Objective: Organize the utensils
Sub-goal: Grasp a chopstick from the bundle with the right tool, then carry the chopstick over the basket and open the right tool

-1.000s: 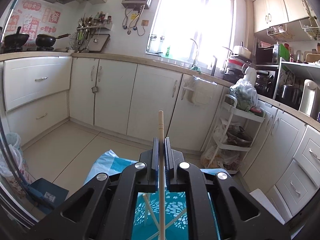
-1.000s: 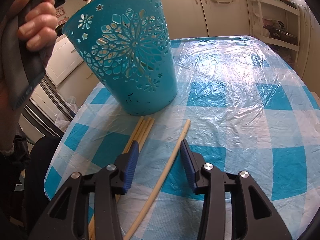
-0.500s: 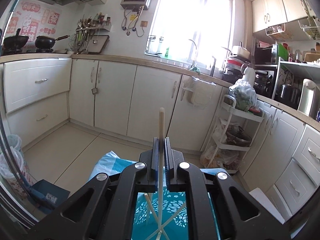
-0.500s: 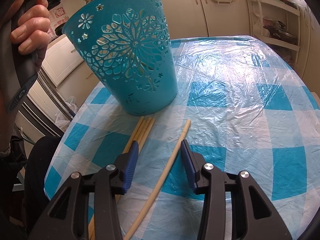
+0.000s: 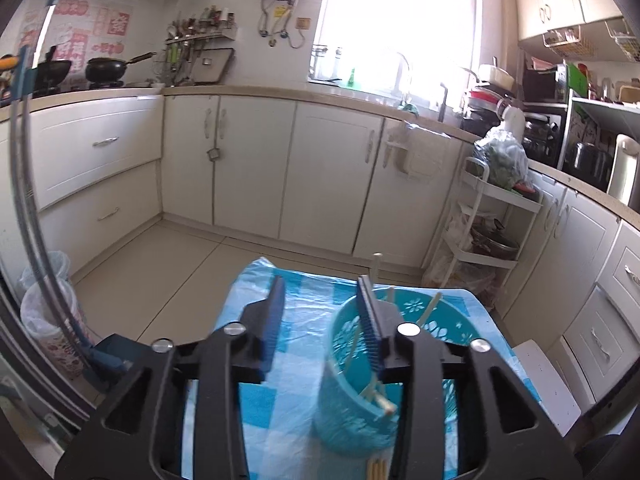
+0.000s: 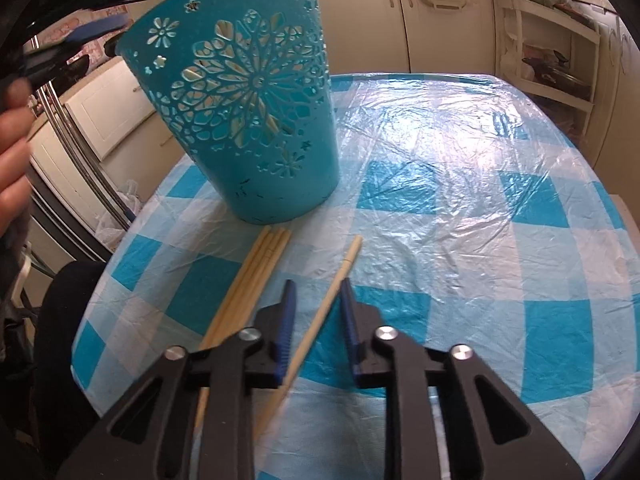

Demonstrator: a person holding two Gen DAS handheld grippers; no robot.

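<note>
A teal cut-out basket (image 6: 248, 112) stands on the blue checked table (image 6: 460, 184); in the left wrist view the basket (image 5: 356, 408) holds several chopsticks (image 5: 430, 308). My left gripper (image 5: 322, 312) is open and empty, above and just left of the basket's rim. A single pale chopstick (image 6: 320, 320) lies on the table between the fingers of my right gripper (image 6: 316, 304), which is open around it and low over the table. A bundle of chopsticks (image 6: 252, 280) lies just left of it, tips against the basket's base.
White kitchen cabinets (image 5: 320, 168) and a white wire trolley (image 5: 488, 232) stand beyond the table's far edge. A bin with a plastic bag (image 5: 48, 320) stands on the floor at left. The person's hand (image 6: 12, 160) shows at the left edge of the right wrist view.
My left gripper opened and let go of its chopstick, which now stands in the basket, and shifted left. My right gripper narrowed around the single chopstick on the table.
</note>
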